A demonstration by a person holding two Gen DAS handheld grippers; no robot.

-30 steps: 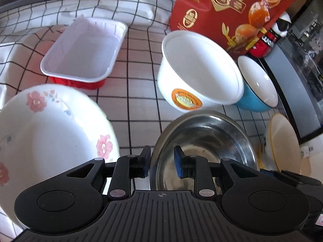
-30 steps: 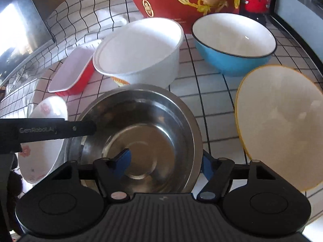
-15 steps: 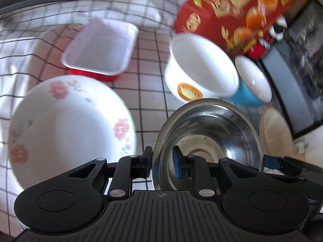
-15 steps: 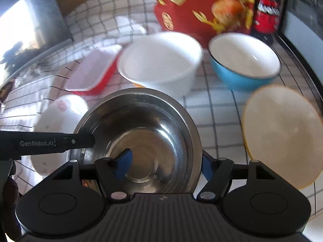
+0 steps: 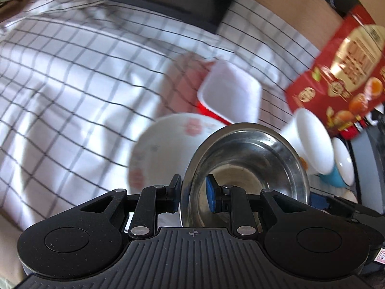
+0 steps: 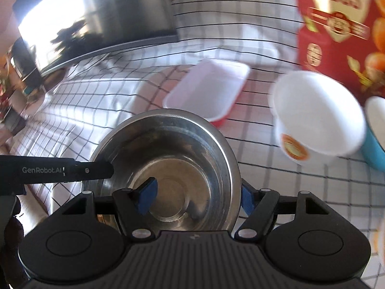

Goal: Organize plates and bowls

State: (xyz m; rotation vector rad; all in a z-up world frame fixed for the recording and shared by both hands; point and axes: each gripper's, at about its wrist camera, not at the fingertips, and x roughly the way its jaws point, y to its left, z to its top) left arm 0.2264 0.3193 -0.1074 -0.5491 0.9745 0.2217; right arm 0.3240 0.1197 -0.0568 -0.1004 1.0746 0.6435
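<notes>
A steel bowl (image 5: 252, 159) hangs tilted just above the checked cloth, held between both grippers. My left gripper (image 5: 192, 192) is shut on its left rim, one pad outside and one inside. In the right wrist view the same bowl (image 6: 173, 149) fills the middle. My right gripper (image 6: 196, 196) is set wide across its right wall, with one pad inside and the other against the outside of the rim. The bowl overlaps the right part of a white flowered plate (image 5: 163, 144) that lies under it.
A red tray with a white inside (image 6: 209, 94) lies behind the bowl. To its right stand a white tub (image 6: 317, 115), a blue bowl (image 6: 377, 130) and a red snack bag (image 6: 341, 24). A dark appliance (image 6: 96, 24) lines the back. Bare checked cloth (image 5: 72, 84) stretches left.
Both grippers have carried the steel bowl up and to the left, from beside the flowered plate to over its right part. The yellow-rimmed plate has left view.
</notes>
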